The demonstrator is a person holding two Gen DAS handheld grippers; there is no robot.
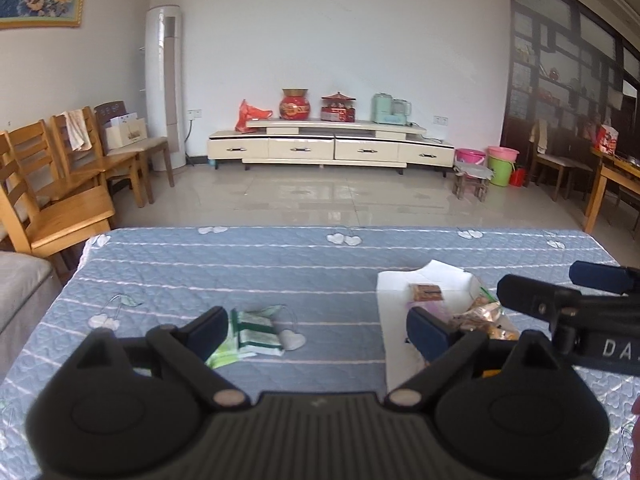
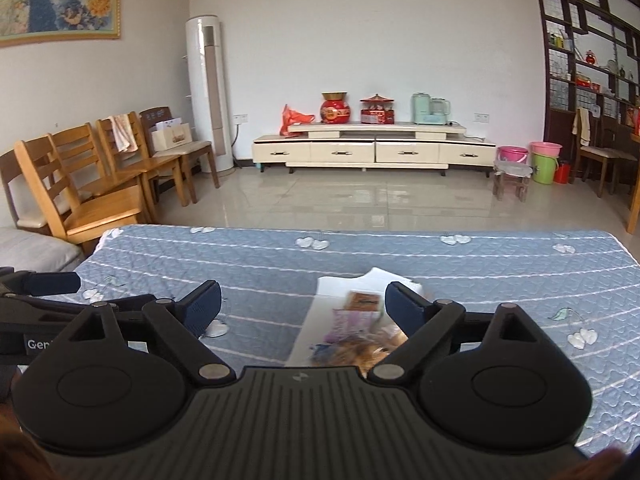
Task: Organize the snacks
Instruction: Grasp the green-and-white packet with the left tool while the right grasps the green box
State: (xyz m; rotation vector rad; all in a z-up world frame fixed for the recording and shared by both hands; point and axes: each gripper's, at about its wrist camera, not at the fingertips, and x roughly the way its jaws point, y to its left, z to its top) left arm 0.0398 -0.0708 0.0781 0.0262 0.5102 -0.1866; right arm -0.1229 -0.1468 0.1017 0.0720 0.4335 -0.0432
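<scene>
A white tray (image 1: 394, 312) lies on the blue quilted table and holds several snack packets (image 1: 476, 314), among them a brown one (image 1: 427, 292). Green and white packets (image 1: 256, 330) lie loose on the cloth to the left of it. My left gripper (image 1: 318, 328) is open and empty, low over the cloth between the green packets and the tray. My right gripper (image 2: 302, 306) is open and empty, hovering over the tray (image 2: 320, 312) with the snack packets (image 2: 356, 336) between its fingers. The right gripper also shows at the right edge of the left wrist view (image 1: 568, 300).
The blue quilted table (image 2: 500, 276) ends at its far edge in front of a tiled floor. Wooden chairs (image 2: 100, 176) stand at the left, a cream TV cabinet (image 2: 372, 150) along the far wall, buckets (image 2: 532, 160) and a dark shelf at the right.
</scene>
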